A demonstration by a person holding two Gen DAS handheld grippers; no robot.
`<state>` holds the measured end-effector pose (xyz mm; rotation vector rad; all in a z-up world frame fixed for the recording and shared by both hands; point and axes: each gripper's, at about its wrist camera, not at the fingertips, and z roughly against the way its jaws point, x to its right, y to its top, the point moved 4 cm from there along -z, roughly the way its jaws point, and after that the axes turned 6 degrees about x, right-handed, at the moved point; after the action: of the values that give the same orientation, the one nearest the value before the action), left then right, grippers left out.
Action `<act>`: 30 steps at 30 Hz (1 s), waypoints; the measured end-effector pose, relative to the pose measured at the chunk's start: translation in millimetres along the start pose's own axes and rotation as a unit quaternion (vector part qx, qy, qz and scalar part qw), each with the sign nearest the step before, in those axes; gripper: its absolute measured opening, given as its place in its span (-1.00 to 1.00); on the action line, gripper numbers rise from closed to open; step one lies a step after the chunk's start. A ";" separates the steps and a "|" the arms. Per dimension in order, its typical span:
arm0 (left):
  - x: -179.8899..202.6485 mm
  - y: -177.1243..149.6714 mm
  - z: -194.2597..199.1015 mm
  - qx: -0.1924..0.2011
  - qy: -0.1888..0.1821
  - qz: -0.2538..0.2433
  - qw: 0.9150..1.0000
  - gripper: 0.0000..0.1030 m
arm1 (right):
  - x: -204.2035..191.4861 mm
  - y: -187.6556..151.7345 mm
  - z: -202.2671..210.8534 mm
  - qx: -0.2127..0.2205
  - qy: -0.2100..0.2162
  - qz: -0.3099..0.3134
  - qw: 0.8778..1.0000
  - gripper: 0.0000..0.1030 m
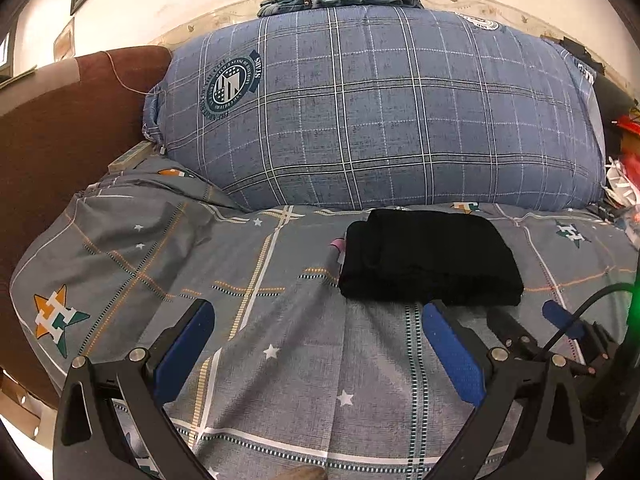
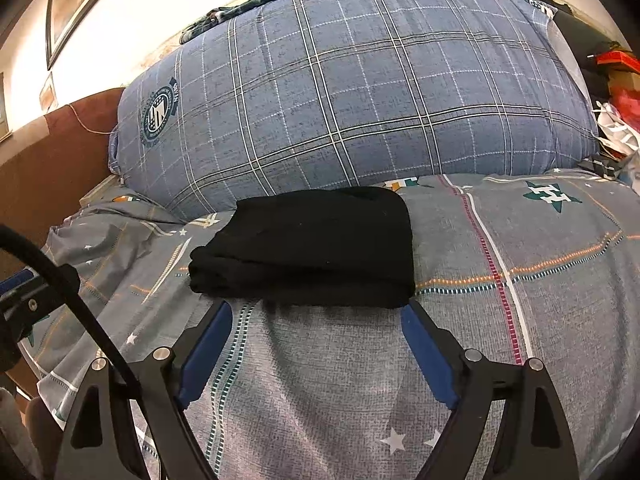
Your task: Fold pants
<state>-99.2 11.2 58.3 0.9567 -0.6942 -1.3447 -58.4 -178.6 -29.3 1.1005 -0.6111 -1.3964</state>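
Observation:
The black pants (image 1: 430, 258) lie folded into a compact rectangle on the grey patterned bedsheet (image 1: 260, 280), just in front of the big pillow. They also show in the right wrist view (image 2: 316, 246). My left gripper (image 1: 318, 316) is open and empty, a little short of the pants and to their left. My right gripper (image 2: 316, 314) is open and empty, its blue fingertips (image 2: 412, 324) just short of the pants' near edge. The right gripper also shows at the right of the left wrist view (image 1: 524, 320).
A large blue plaid pillow (image 1: 380, 108) fills the back of the bed, with folded jeans (image 1: 340, 0) on top. A brown headboard (image 1: 60, 128) stands at the left. Clutter of bags and red items (image 2: 616, 92) lies at the right edge.

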 end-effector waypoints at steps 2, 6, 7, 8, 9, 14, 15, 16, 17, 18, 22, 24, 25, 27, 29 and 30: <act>-0.5 -1.8 -2.4 -0.005 -0.003 0.000 1.000 1.00 | 0.5 -0.6 -1.0 -0.001 -0.002 0.001 1.000 0.76; 0.3 -6.5 -8.4 -0.022 -0.016 0.002 1.000 1.00 | 0.9 -1.8 -3.6 -0.006 -0.003 0.003 1.000 0.77; 0.8 -7.8 -9.9 -0.026 -0.019 0.003 0.999 1.00 | 0.7 -2.0 -3.8 -0.006 -0.003 0.004 1.000 0.77; 1.4 -9.5 -11.4 -0.031 -0.023 0.004 0.999 1.00 | 0.5 -2.2 -4.2 -0.007 -0.003 0.005 1.000 0.77; 2.0 -11.1 -13.1 -0.036 -0.026 0.004 0.999 1.00 | 0.4 -2.6 -4.6 -0.008 -0.003 0.005 1.000 0.77; 5.8 -19.2 -19.7 -0.058 -0.040 0.008 0.997 1.00 | 0.3 -4.2 -6.5 -0.012 -0.005 0.005 1.000 0.78; 7.1 -20.5 -20.1 -0.060 -0.042 0.008 0.997 1.00 | 0.5 -4.6 -7.0 -0.012 -0.005 0.005 1.000 0.79; 7.7 -21.6 -21.0 -0.063 -0.044 0.008 0.997 1.00 | 0.9 -4.8 -7.3 -0.013 -0.005 0.005 1.000 0.79; 8.4 -22.7 -21.7 -0.065 -0.047 0.008 0.997 1.00 | 1.2 -5.2 -7.9 -0.014 -0.006 0.005 1.000 0.79; 9.0 -23.4 -22.1 -0.066 -0.048 0.008 0.997 1.00 | 1.5 -5.6 -8.4 -0.015 -0.006 0.005 1.000 0.79; 10.1 -25.9 -24.1 -0.070 -0.053 0.007 0.996 1.00 | 2.2 -6.9 -9.8 -0.018 -0.007 0.005 1.000 0.80; 9.7 -26.4 -25.2 -0.072 -0.054 0.008 0.996 1.00 | 2.1 -7.5 -11.2 -0.020 -0.007 0.006 1.000 0.80; 9.6 -26.8 -25.9 -0.074 -0.054 0.008 0.996 1.00 | 1.8 -7.7 -11.8 -0.021 -0.007 0.007 1.000 0.81; 9.6 -27.6 -27.1 -0.077 -0.055 0.009 0.996 1.00 | 0.9 -8.5 -13.2 -0.023 -0.006 0.009 1.000 0.81; 8.9 -28.7 -29.0 -0.080 -0.056 0.011 0.995 1.00 | 0.2 -9.3 -14.2 -0.026 -0.006 0.008 1.000 0.81; 8.8 -29.2 -30.1 -0.082 -0.057 0.011 0.995 1.00 | -0.3 -9.6 -14.3 -0.027 -0.006 0.008 1.000 0.81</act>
<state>-86.0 8.5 17.6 0.7445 -0.6670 -1.4215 -50.3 -173.2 -43.6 1.0437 -0.5870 -1.3982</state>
